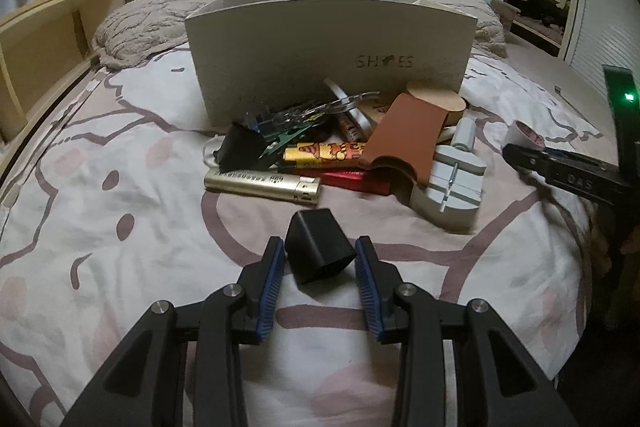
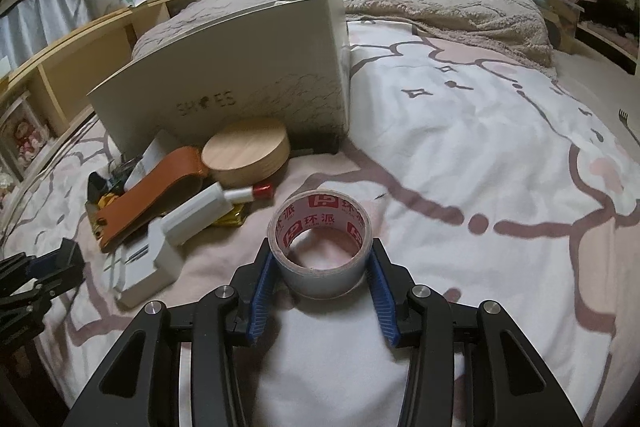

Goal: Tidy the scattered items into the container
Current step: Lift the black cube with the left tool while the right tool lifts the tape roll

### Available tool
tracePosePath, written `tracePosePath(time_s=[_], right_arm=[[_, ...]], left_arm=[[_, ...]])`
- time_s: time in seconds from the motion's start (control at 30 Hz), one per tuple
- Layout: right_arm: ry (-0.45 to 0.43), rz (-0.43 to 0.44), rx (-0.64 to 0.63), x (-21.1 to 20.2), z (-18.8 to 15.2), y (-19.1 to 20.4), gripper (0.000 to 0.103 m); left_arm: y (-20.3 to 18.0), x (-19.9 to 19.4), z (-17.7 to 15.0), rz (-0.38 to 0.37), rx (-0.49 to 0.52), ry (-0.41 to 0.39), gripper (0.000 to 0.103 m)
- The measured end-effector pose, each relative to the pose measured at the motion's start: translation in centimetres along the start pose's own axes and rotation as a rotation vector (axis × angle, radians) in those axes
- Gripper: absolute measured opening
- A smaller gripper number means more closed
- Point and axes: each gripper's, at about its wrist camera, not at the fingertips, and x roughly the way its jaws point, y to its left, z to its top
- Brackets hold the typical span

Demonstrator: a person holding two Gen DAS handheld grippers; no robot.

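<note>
Both tongs are closing on loose things before the box (image 2: 224, 83): the right tongs (image 2: 322, 259) are straddling the tape roll (image 2: 320, 247), pads apparently touching, and the left tongs (image 1: 320, 263) are open around the black cap (image 1: 318, 251), so each should be squeezing squarely before lifting.

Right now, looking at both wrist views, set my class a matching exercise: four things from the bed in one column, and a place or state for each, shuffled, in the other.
Things
1. tape roll
2. black cap
3. wooden disc
4. gold lighter

Places
A. leaning against the shoe box
B. between the fingers of the left gripper
C. lying flat at the front left of the pile
D. between the fingers of the right gripper

Pairs: 1-D, 2-B, 3-A, 4-C
</note>
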Motion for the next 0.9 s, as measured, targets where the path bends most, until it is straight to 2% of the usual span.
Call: tracePosePath(time_s=[0.03, 0.07, 0.2, 0.47, 0.73, 0.9], right_arm=[[0.003, 0.009, 0.006, -0.1, -0.1, 0.1, 0.045], [0.004, 0.016, 0.011, -0.2, -0.3, 0.2, 0.045], [0.011, 0.025, -0.016, -0.5, -1.0, 1.5, 0.045], [0.004, 0.005, -0.048, -0.4, -1.4, 2.3, 0.045], [-0.01, 0.028, -0.009, -0.4, -1.4, 1.9, 0.046], [-0.005, 0.023, -0.043, -0.2, -1.3, 2.3, 0.047]], left_arm=[[0.1, 0.0, -0.1, 0.006, -0.003, 0.0, 0.047], [0.1, 0.0, -0.1, 0.011, -0.005, -0.003, 0.049], [-0.1, 0.2, -0.2, 0.038, 0.008, -0.009, 0.049], [-0.9, -0.1, -0.3, 0.174, 0.119, -0.05, 0.049], [0.1, -0.1, -0.1, 0.175, 0.076, -0.054, 0.049], [0.2, 0.0, 0.2, 0.151, 0.061, -0.059, 0.049]])
